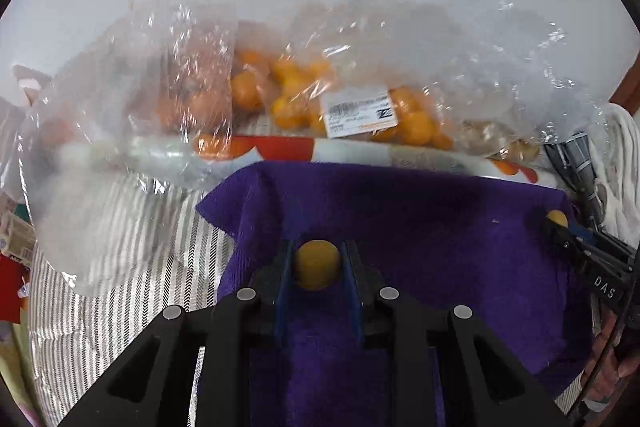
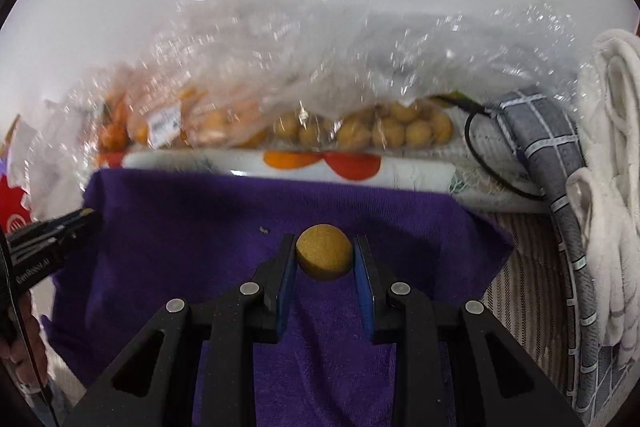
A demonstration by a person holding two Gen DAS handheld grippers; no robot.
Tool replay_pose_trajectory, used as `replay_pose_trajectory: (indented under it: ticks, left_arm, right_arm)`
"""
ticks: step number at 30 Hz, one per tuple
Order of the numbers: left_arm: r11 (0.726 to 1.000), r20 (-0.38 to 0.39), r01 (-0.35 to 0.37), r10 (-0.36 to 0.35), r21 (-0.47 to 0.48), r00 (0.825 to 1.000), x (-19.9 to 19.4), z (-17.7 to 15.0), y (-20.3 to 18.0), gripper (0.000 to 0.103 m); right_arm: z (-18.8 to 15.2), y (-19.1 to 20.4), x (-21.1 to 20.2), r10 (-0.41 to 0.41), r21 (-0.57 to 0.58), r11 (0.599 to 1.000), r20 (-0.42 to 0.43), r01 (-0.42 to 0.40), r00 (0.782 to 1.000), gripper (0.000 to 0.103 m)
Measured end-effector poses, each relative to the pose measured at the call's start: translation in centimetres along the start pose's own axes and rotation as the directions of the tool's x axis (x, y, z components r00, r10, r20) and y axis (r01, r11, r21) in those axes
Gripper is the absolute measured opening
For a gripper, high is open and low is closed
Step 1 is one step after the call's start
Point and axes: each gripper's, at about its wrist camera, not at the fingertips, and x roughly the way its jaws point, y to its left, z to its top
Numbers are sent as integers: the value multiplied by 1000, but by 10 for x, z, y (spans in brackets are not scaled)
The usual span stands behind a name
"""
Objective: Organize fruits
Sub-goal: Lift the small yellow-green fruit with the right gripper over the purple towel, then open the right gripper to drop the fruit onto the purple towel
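My left gripper [image 1: 318,263] is shut on a small yellow-orange fruit [image 1: 317,264] above a purple towel [image 1: 420,247]. My right gripper [image 2: 325,257] is shut on a round tan fruit [image 2: 325,251] above the same purple towel [image 2: 200,227]. Behind the towel lie clear plastic bags: one with orange fruits [image 1: 292,95] and a white label [image 1: 358,111], one with tan fruits [image 2: 384,131]. The right gripper shows at the right edge of the left wrist view [image 1: 558,221], holding its fruit. The left gripper shows at the left edge of the right wrist view [image 2: 82,217].
A patterned tray or board edge [image 2: 320,165] runs behind the towel. A grey checked cloth [image 2: 560,187] and white towels [image 2: 612,187] lie to the right. A striped cloth [image 1: 120,287] covers the surface at the left. A black cable [image 2: 476,147] loops near the bags.
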Motion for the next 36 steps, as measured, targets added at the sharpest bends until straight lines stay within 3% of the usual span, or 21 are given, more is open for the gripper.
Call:
replay_pose_trajectory:
  ticks: [7, 17, 24, 25, 28, 29, 31, 36]
  left_arm:
    - [1000, -33, -3, 2, -28, 999, 6, 0, 10, 23]
    - [1000, -51, 8, -9, -13, 999, 10, 2, 5, 23]
    - [1000, -80, 21, -23, -23, 997, 16, 0, 3, 24]
    - [999, -83, 25, -27, -25, 996, 16, 0, 3, 25]
    - [999, -92, 40, -42, -31, 995, 13, 0, 1, 41]
    - [999, -90, 42, -45, -30, 995, 11, 1, 0, 46]
    - [998, -74, 49, -51, -25, 996, 3, 1, -3, 46]
    - [997, 40, 66, -65, -26, 997, -29, 2, -8, 46]
  right_arm:
    - [-6, 0, 18, -19, -9, 1000, -62, 19, 998, 28]
    - [-9, 0, 25, -29, -11, 1000, -81, 28, 996, 28]
    - [-2, 11, 19, -58, -58, 997, -60, 54, 997, 49]
    - [-2, 13, 16, -56, -57, 997, -54, 53, 997, 50]
    - [2, 15, 10, -66, -61, 996, -39, 64, 997, 51]
    - [3, 16, 8, -71, -60, 996, -33, 69, 997, 51]
    - [5, 12, -1, -82, -31, 996, 10, 83, 997, 51]
    - [6, 8, -30, -5, 14, 1000, 47, 4, 999, 51]
